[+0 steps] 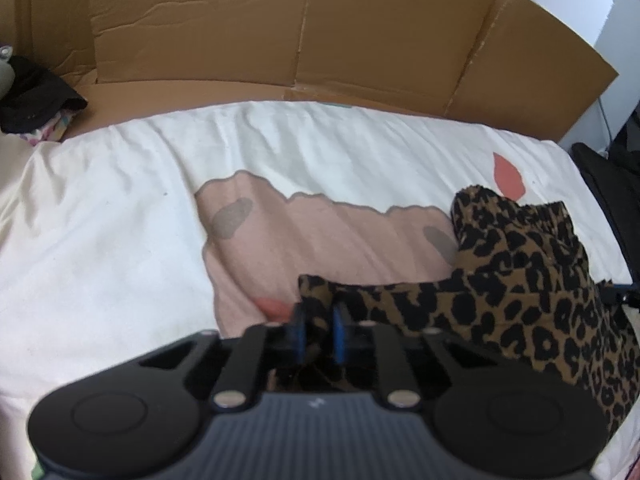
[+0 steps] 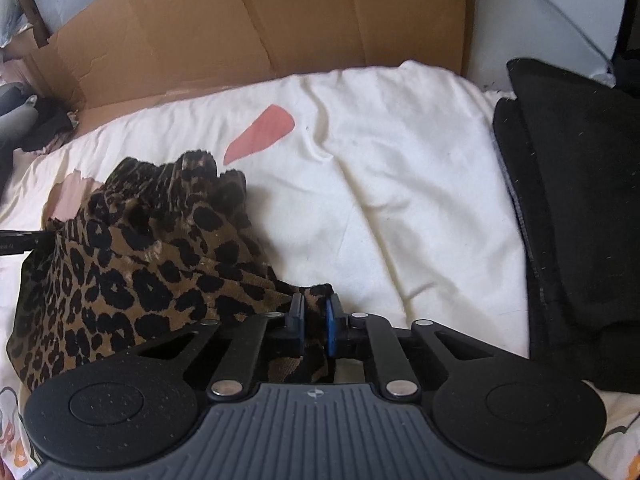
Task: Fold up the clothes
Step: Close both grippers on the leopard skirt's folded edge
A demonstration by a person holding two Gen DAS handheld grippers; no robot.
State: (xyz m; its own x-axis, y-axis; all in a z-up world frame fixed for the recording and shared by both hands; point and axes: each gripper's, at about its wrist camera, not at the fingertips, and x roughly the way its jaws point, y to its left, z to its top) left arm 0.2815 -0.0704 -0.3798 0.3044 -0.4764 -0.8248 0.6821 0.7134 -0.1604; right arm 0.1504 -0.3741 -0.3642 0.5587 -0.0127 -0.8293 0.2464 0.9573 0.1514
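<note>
Left wrist view: the left tongs (image 1: 318,320) are pinched on one corner of the leopard-print garment (image 1: 520,280), which trails off to the right in a rumpled heap on the bed sheet (image 1: 120,220), cardboard (image 1: 280,28) propped behind. Right wrist view: the right tongs (image 2: 314,320) are clamped on another edge of the same garment (image 2: 140,272), most of it bunched to their left, a black cloth (image 2: 572,200) lying off to the right. This looks like the grasp-and-spread step: both corners secured. Next, I'd say, lift and draw the hands apart to flatten the fabric before any fold.
</note>
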